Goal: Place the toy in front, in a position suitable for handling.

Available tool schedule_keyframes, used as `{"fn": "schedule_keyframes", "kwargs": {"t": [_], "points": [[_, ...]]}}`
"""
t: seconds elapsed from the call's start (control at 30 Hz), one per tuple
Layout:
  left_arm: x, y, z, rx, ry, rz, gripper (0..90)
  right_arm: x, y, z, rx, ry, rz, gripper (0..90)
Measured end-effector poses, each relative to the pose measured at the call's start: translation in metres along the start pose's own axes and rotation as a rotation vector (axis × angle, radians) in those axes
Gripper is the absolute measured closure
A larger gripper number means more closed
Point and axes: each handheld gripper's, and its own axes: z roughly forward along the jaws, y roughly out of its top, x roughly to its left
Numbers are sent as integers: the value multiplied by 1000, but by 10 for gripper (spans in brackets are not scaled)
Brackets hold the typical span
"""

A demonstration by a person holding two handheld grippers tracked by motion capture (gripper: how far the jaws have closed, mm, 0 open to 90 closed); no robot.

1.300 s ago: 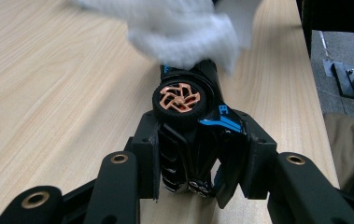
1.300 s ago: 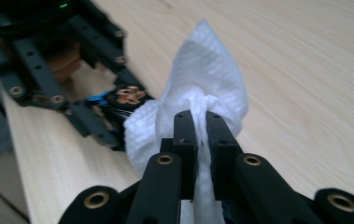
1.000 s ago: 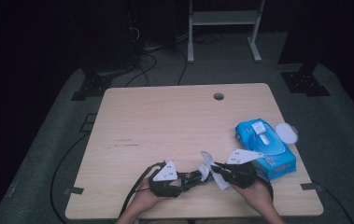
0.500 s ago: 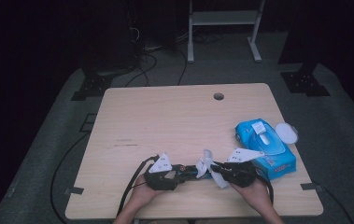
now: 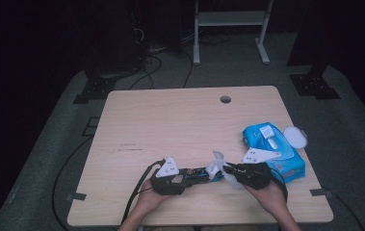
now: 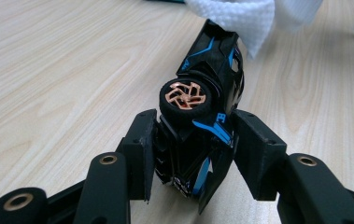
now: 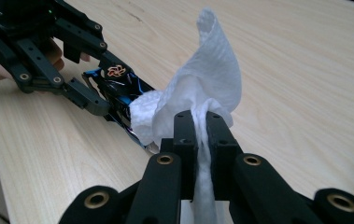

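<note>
At the near edge of a light wooden table (image 5: 180, 120), a person works two hand-held grippers toward each other over a black toy car (image 6: 207, 116) with blue trim and copper-coloured wheels. The left gripper (image 6: 195, 154) brackets the car's body at one end; its jaws have just been easing a little, the car between them, with both pads against the car's sides. The right gripper (image 7: 201, 133), jaws pressed together on a bunched white wipe (image 7: 198, 93), brings the cloth against the car's far end. In the high view the car (image 5: 200, 174) lies lengthwise between the two tools, the wipe (image 5: 216, 162) standing up above it, and a blue pack of wipes (image 5: 274, 151) with its lid flipped open sits just beyond the right hand. The wiping step looks under way rather than finished. Done well, it likely calls for a firm, steady hold from the left gripper so the car does not roll or twist on its wheels, while the right draws the wipe along the bodywork in short, light strokes, keeping the cloth, not the hard jaw tips, on the paint.
</note>
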Motion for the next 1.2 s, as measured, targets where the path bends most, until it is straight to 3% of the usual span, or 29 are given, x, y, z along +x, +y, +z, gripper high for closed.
{"fn": "schedule_keyframes", "kwargs": {"t": [0.17, 0.33, 0.47, 0.63, 0.7, 0.77, 0.87, 0.97, 1.2], "points": [[-1, 0, 0, -2, 4, 9, 520, -3, 4, -8, -5, -3, -14, 834], [-4, 1, 1, 1, -9, 35, 541, 6, 4, 11, 50, 2, -61, 740], [-3, 0, 1, -3, -10, 26, 543, 16, 9, 23, 59, 13, -120, 643], [-4, 0, 1, -4, -19, 42, 551, 21, 13, 35, 80, 8, -136, 564], [-5, 1, 1, -1, -17, 48, 559, 21, 12, 39, 83, -7, -134, 577], [-4, 0, 1, -2, -19, 46, 561, 20, 10, 40, 63, -40, -145, 683], [-3, 1, 1, -2, -19, 54, 571, 14, 10, 38, 53, -29, -128, 778], [-1, 1, 1, -4, -10, 61, 580, 6, 9, 36, 42, -76, -107, 798], [2, -1, 0, -11, -18, 57, 580, -4, 6, 35, 22, -83, -56, 807]]}}
